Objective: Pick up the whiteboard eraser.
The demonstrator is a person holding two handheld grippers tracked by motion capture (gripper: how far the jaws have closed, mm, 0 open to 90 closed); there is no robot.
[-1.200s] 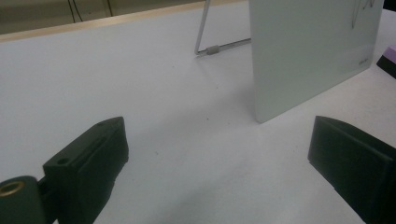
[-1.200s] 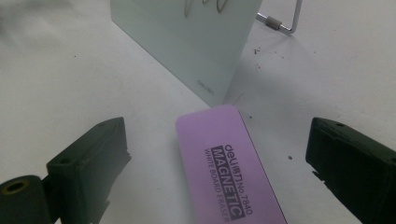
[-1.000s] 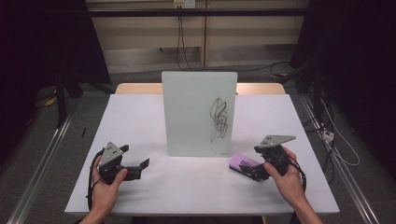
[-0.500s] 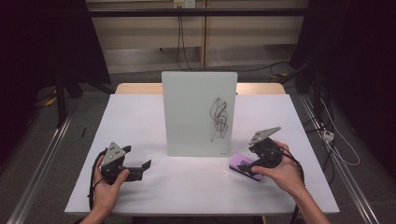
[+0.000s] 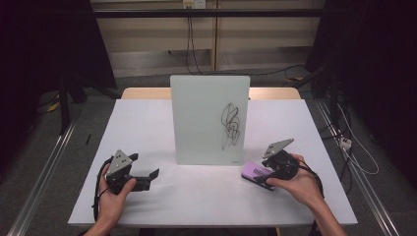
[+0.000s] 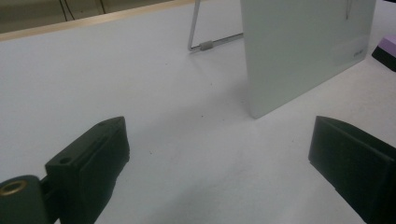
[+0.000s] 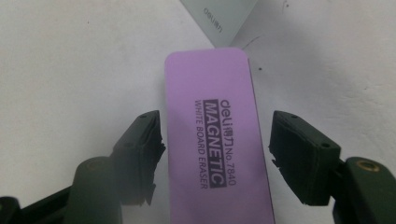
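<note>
A small whiteboard stands upright mid-table on a wire stand, with a black scribble on its right half. A purple magnetic whiteboard eraser lies flat on the table just right of the board's lower corner. My right gripper hovers over the eraser, open, one jaw on each long side with a gap to both. My left gripper rests open at the table's front left, its jaws pointing toward the board's lower left corner with nothing between them.
The white table has a wooden strip along its far edge. Metal rails run along the floor on both sides, and cables lie on the floor at the right. Dark curtains hang on both flanks.
My right gripper has tilted down and moved left over the purple eraser, its jaws now straddling it. The left gripper has stayed nearly still.
</note>
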